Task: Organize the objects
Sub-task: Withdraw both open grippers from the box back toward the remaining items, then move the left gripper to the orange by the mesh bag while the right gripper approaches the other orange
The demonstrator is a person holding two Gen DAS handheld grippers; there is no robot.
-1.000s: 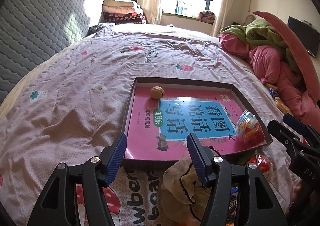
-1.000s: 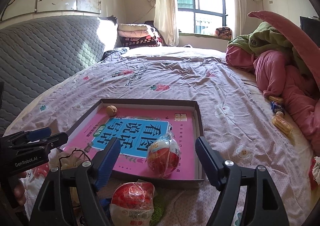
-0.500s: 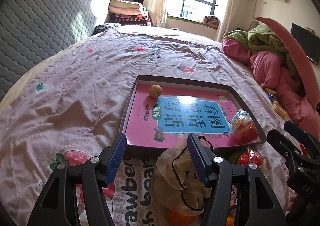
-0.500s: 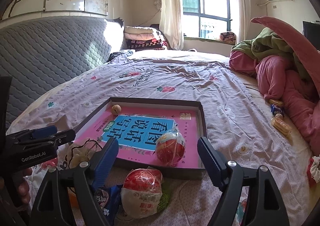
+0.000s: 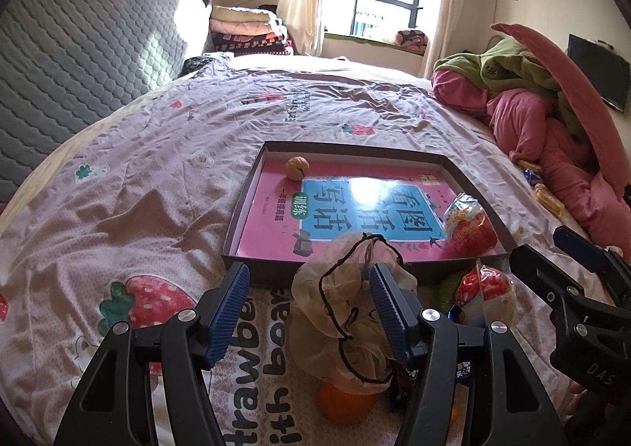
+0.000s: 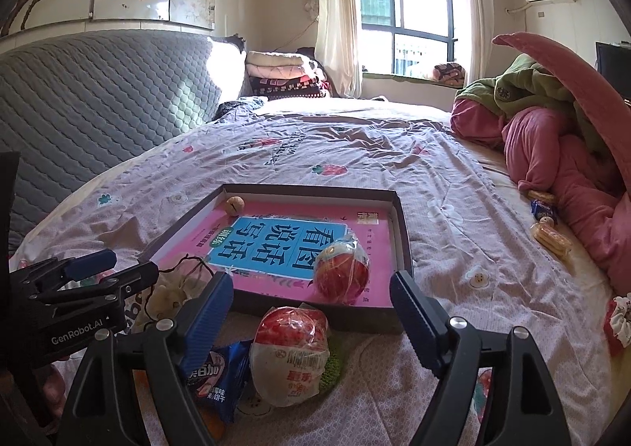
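Pink book cover filled the shallow dark tray (image 5: 252, 193) on the bed (image 5: 118, 178), with a walnut (image 5: 296, 168) at its far left corner and a red wrapped snack (image 5: 469, 227) at its near right corner. Compared with a second before, both views had pulled back from the tray: more of the near bedspread showed, and an orange (image 5: 345, 400) had come into the left view under the mesh bag (image 5: 347, 312). The left claw (image 5: 309, 312) stood open, nothing pinched; the mesh bag lay between its blue pads but the pads did not press it. The right claw (image 6: 311, 316) was open too, its jaws having just been opening, wide apart with nothing gripped; a second wrapped snack (image 6: 290, 355) sat on the bed below the gap, just outside the tray's near wall. Nothing in the tray had shifted.

Only the right view showed the blue snack packet (image 6: 215, 375) clearly, lying beside that second snack, plus biscuit packs (image 6: 548, 235) by the pink blanket pile (image 6: 572, 178). Only the left view showed the orange. Each view caught the other claw at its edge: right one at the left view's right side, left one at the right view's left side.
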